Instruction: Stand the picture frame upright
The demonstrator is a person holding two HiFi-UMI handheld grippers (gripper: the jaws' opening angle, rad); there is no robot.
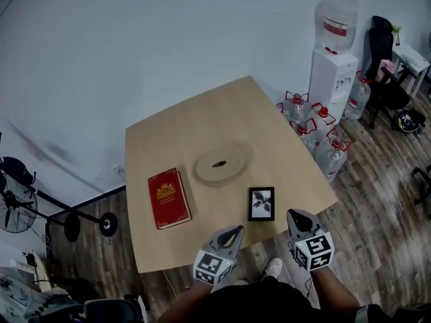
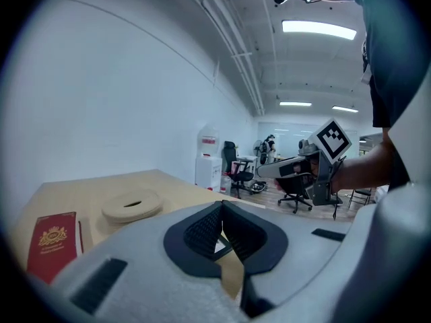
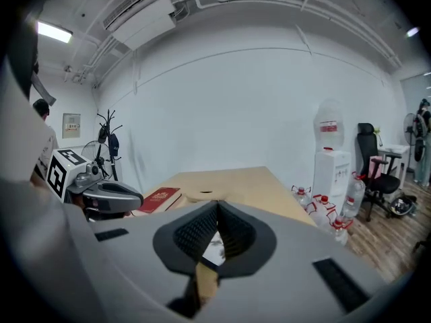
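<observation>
A: Where is the picture frame point(image 1: 261, 203)?

B: Lying flat and face up on the bench point(image 1: 202, 120), close to the near edge. From the head view it sits at about 5 o'clock of the round beige disc point(image 1: 220, 165), apart from it.

A: And the red book point(image 1: 168, 198)?

B: Also flat on the bench, at roughly 8 o'clock of the disc and well apart from the frame.

A: What about the left gripper point(image 1: 234, 230)?

B: It is at about 7 o'clock of the frame, near the bench's near edge and not touching the frame. In its own view the fingers point(image 2: 202, 231) are pressed together at the tips with nothing between them. A corner of the frame shows only through the gap lower down, on the bench beyond.

A: The right gripper point(image 1: 296, 215)?

B: At about 4 o'clock of the frame, just beside it but apart. Its fingers point(image 3: 195, 231) are together too and hold nothing. Part of the frame's picture shows on the bench behind them.

A: Anything around the bench?

B: At 2 o'clock of the bench, on the wooden floor, a white water dispenser point(image 1: 333, 73) stands with a bottle on top. Several water bottles point(image 1: 316, 130) with red handles stand between it and the bench.
</observation>
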